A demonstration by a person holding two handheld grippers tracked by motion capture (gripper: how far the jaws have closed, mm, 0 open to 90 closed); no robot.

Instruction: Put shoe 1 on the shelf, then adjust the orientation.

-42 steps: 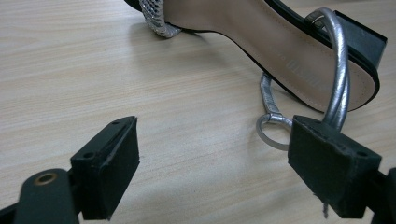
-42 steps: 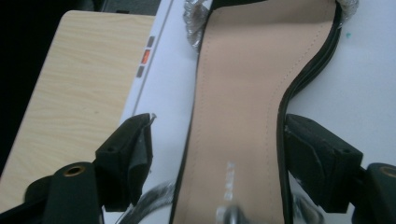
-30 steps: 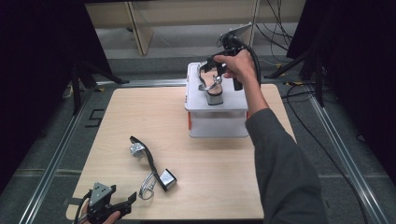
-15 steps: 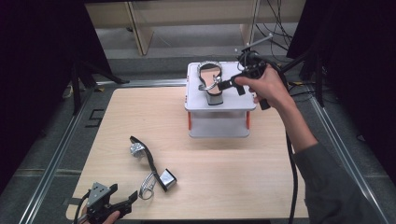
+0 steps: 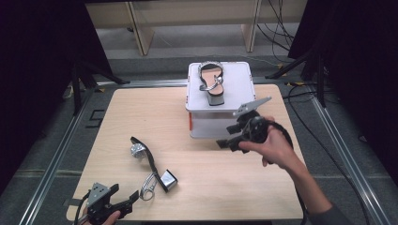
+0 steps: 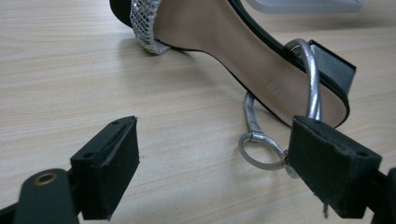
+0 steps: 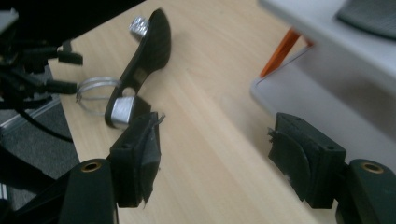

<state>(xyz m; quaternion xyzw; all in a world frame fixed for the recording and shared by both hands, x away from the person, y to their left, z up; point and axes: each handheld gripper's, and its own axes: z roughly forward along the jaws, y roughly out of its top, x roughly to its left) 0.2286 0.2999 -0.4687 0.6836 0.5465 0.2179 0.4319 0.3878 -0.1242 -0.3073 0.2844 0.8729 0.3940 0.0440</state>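
On pale wood-grain table (image 5: 122,117): black glitter-strapped sandal (image 5: 149,161); left gripper (image 5: 123,201) released, right gripper (image 5: 225,142) closing, empty.

Light wooden table (image 5: 141,112), white lidded box (image 5: 220,124) standing at its far edge right of middle, black heeled sandal (image 5: 149,159) with silver straps lying on its side near the front left corner, bare wood between them.

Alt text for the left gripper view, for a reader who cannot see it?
The left gripper is open, low over the wooden table, facing a high-heeled sandal lying on its side. The sandal's silver ankle strap loops beside the right-hand jaw.
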